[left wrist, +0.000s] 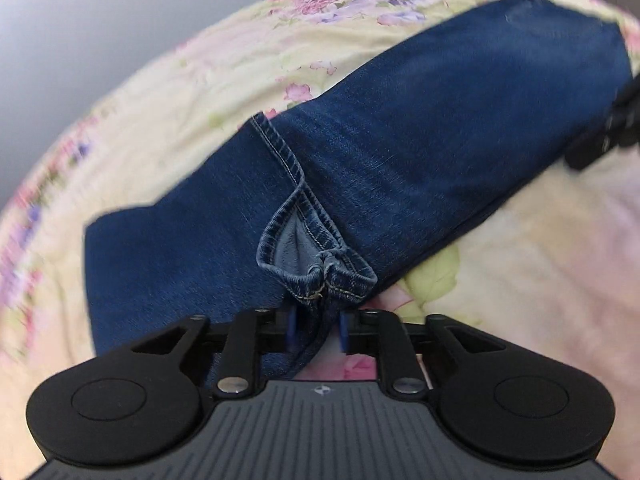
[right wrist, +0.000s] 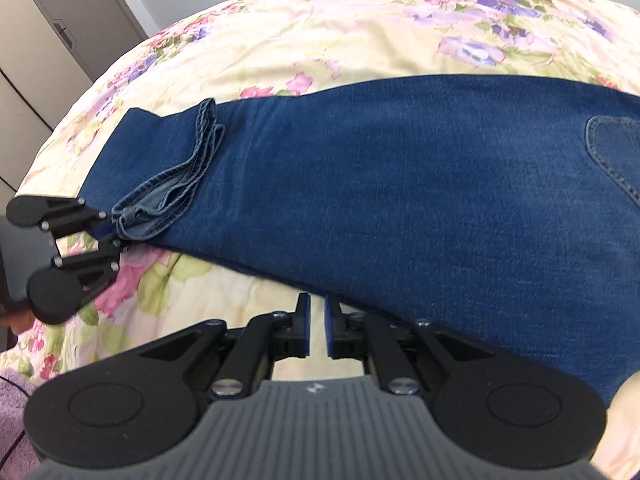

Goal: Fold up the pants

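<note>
Left gripper (left wrist: 316,330) nearest, blue pads parted either side of bunched hem (left wrist: 320,268), pad contact hard to tell. Right gripper (right wrist: 317,328) nearly closed, nothing between pads, just off jeans (right wrist: 380,184) near edge. Jeans folded lengthwise on floral sheet (right wrist: 320,32), waist end cut off. Frame edges blurred.

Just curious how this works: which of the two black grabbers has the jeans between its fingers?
The left gripper: the bunched hem of the pants sits between its fingers. The right gripper has nothing between its fingers.
</note>
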A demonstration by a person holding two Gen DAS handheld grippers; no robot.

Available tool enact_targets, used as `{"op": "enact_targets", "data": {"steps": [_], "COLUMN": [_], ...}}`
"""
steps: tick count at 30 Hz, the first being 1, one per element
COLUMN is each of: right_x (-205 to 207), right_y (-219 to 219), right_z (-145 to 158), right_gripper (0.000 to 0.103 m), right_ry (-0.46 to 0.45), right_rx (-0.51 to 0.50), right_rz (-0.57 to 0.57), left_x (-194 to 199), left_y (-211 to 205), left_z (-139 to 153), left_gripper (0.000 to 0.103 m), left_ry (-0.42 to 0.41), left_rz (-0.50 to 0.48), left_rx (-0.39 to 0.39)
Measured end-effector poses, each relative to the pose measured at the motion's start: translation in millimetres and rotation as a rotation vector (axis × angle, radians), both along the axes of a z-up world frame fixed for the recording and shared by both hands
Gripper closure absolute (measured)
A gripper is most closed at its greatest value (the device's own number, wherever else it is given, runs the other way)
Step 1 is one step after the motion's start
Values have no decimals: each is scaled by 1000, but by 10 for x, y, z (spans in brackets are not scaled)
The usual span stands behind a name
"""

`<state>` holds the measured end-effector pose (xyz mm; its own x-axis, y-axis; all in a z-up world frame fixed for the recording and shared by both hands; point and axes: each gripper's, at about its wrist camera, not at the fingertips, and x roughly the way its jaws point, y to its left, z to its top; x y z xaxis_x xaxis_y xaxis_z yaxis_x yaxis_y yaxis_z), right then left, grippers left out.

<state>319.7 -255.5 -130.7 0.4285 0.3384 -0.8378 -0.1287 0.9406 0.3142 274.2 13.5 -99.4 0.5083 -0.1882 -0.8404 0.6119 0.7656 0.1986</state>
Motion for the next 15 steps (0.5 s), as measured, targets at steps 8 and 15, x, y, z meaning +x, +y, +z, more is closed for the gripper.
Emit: {"op": "enact_targets", "data": {"steps": [8,15], "right_x": [103,250], "right_y": [218,557], "right_z": [89,126], "right_gripper": [87,61], "right_ry": [11,56], "right_rx": [133,282], "right_rz": [-2,-20], "left_x": [237,257], "left_y": [474,682], "left_z": [89,302], "left_gripper": [50,50], "left_ry": [257,260], "left_rz": [132,159], "left_rx": [-426,-544]}}
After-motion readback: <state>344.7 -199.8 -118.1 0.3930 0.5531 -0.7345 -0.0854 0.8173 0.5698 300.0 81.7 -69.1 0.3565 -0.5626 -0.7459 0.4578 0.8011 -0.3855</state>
